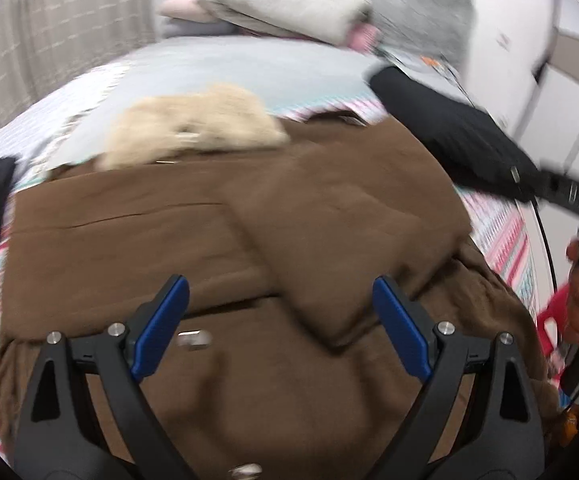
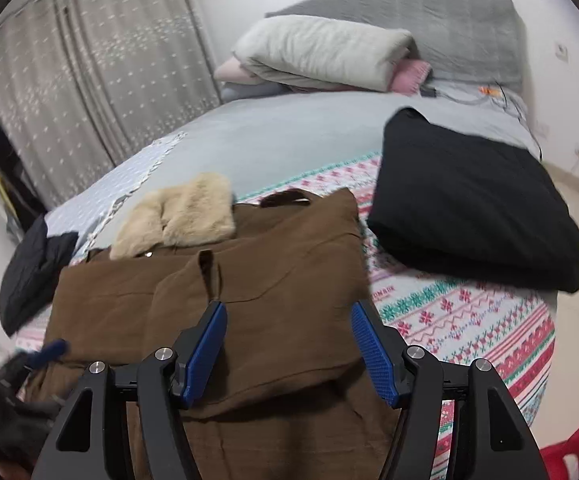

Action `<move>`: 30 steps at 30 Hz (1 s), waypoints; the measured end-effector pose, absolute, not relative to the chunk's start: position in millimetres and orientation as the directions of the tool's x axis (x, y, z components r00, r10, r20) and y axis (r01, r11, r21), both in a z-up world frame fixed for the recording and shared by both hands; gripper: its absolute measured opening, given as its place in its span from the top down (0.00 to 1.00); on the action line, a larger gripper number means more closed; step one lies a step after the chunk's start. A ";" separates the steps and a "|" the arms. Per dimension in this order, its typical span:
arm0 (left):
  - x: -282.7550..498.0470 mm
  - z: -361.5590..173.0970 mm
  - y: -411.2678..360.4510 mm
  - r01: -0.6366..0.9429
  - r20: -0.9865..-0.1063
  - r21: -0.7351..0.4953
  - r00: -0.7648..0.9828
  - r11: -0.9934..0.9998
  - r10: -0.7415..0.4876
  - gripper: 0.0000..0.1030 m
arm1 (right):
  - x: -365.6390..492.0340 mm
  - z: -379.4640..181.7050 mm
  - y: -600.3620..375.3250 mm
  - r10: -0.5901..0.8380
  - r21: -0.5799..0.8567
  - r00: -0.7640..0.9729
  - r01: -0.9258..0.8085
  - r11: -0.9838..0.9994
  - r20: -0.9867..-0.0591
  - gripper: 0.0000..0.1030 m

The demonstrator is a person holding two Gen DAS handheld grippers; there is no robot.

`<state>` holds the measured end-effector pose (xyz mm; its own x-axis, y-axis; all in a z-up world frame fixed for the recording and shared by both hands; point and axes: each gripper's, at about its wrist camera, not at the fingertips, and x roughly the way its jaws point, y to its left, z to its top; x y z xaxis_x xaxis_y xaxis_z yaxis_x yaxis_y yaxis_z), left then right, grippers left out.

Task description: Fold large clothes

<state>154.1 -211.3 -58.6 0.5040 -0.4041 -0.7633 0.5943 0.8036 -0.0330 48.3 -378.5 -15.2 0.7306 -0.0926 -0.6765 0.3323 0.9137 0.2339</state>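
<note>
While the brown coat (image 2: pixel 225 304) blurs (left view), both grippers (image 1: pixel 281 328) (image 2: pixel 287 344) gape empty above it.

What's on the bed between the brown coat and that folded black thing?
Only a bare strip of the patterned bedspread separates the brown coat from the folded black garment, seen in the right wrist view.

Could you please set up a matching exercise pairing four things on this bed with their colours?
Things:
1. coat
2. fur collar
3. folded garment
4. rolled blanket

Colours:
A. black
B. off-white
C. brown
D. cream

Pairs: 1-C, 2-D, 3-A, 4-B
</note>
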 end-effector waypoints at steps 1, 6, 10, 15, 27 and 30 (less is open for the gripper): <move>152.2 -65.7 -224.5 0.617 -0.772 -0.013 0.494 0.787 -0.400 0.10 | 45.6 -18.1 -382.7 -0.080 0.252 0.729 0.335 0.908 -0.680 0.36; 163.4 -79.8 -230.8 0.520 -0.757 0.063 0.581 0.852 -0.299 0.44 | 49.4 -17.6 -383.2 -0.063 0.252 0.721 0.321 0.913 -0.690 0.36; 170.6 -58.8 -169.5 0.372 -0.710 -0.054 0.639 0.927 -0.297 0.45 | 51.4 -21.7 -382.3 -0.074 0.220 0.704 0.317 0.923 -0.707 0.36; 161.5 -54.5 -118.2 0.437 -0.725 -0.038 0.606 0.899 -0.326 0.35 | 52.2 -27.1 -388.4 -0.065 0.244 0.683 0.346 0.906 -0.727 0.36; 217.7 -102.9 -116.8 0.320 -0.829 -0.178 0.461 0.930 -0.317 0.34 | 51.0 -29.3 -389.5 -0.054 0.261 0.670 0.361 0.895 -0.741 0.36; 220.2 -90.0 -125.3 0.344 -0.807 -0.186 0.480 0.920 -0.343 0.89 | 48.9 -30.8 -398.6 -0.066 0.266 0.667 0.383 0.885 -0.742 0.36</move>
